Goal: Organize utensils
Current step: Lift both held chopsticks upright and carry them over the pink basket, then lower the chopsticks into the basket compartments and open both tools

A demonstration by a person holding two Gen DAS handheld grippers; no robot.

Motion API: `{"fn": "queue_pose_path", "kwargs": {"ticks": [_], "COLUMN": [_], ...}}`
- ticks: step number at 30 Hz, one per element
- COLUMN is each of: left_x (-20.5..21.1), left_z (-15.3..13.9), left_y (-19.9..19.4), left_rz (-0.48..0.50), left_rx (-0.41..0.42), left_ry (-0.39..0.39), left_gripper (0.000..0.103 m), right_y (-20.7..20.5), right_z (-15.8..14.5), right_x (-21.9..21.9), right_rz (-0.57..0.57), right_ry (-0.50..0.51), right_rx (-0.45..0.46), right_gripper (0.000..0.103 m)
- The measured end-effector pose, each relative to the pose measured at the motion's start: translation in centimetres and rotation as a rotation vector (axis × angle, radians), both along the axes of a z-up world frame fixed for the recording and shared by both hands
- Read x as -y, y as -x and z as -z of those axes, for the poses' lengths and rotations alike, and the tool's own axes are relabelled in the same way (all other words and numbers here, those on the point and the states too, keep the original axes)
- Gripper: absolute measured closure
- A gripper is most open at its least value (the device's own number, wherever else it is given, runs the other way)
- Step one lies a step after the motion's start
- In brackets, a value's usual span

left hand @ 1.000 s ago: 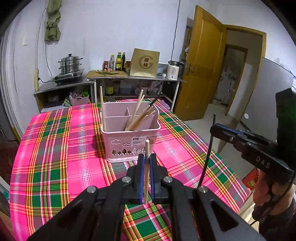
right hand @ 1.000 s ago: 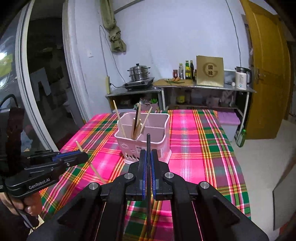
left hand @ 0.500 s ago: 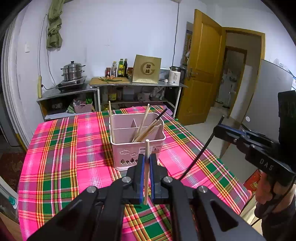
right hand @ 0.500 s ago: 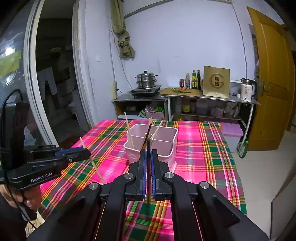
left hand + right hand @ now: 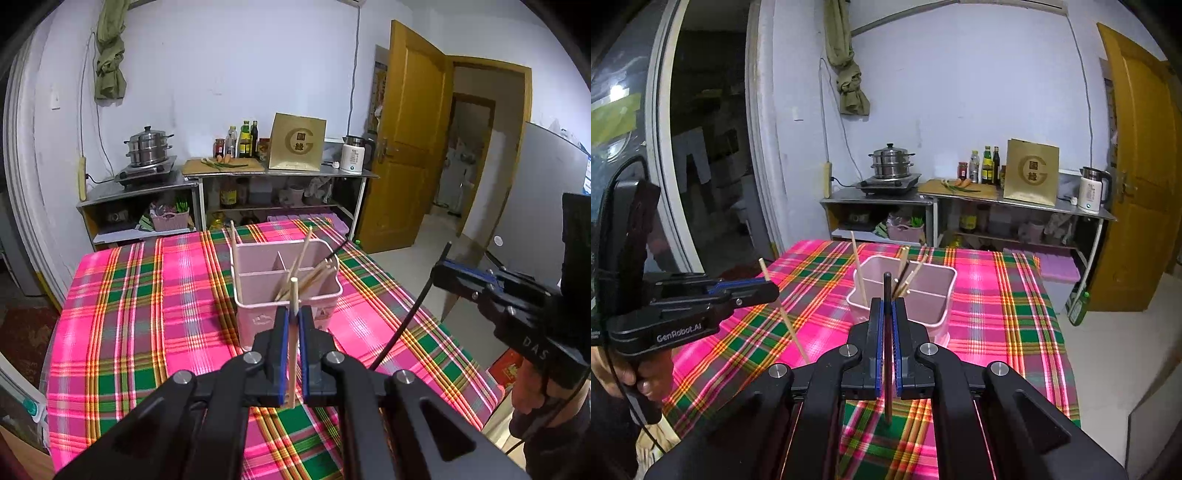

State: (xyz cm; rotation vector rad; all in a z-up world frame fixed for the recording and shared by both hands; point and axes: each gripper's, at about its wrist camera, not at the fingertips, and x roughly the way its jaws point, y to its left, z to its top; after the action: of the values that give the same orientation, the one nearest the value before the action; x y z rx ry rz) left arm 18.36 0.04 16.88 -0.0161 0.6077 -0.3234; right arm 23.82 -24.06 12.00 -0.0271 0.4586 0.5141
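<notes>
A pink divided utensil basket [image 5: 258, 317] stands on the plaid tablecloth and holds several wooden chopsticks and a dark one; it also shows in the right wrist view [image 5: 938, 291]. My left gripper [image 5: 291, 314] is shut on a light wooden chopstick [image 5: 293, 332], held upright above the table in front of the basket. My right gripper [image 5: 886, 306] is shut on a dark chopstick [image 5: 887, 354], also upright, short of the basket. The right gripper shows in the left wrist view [image 5: 439, 271] with its dark chopstick [image 5: 406, 317] slanting down. The left gripper shows in the right wrist view [image 5: 770, 288].
The table [image 5: 140, 332] has a pink and green plaid cloth. Behind it stand metal shelves [image 5: 280, 177] with a steamer pot [image 5: 147, 149], bottles, a cutting board and a kettle [image 5: 354, 158]. A yellow door [image 5: 413, 140] is open at the right.
Both grippers have drawn back and up from the basket, each still holding its chopstick. The basket looks smaller and farther in both views.
</notes>
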Motion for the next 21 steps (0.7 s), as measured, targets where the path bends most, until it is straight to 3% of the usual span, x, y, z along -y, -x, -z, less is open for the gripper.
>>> {"fn": "queue_pose_path", "kwargs": {"ticks": [11, 21], "left_x": [-1.0, -1.4], "left_z": [-3.8, -5.4], "left_y": [-3.1, -6.4], "left_rz": [-0.021, -0.038], "left_rx": [0.033, 0.048], "left_ry": [-0.005, -0.011], "left_gripper": [0.097, 0.097], "right_y": [-1.8, -3.9], "right_z": [-3.6, -6.7], "right_x": [-1.7, -3.4], "right_rz": [-0.035, -0.057], "right_ry": [-0.025, -0.060], "right_rx": [0.044, 0.090], "right_gripper": [0.099, 0.099]}}
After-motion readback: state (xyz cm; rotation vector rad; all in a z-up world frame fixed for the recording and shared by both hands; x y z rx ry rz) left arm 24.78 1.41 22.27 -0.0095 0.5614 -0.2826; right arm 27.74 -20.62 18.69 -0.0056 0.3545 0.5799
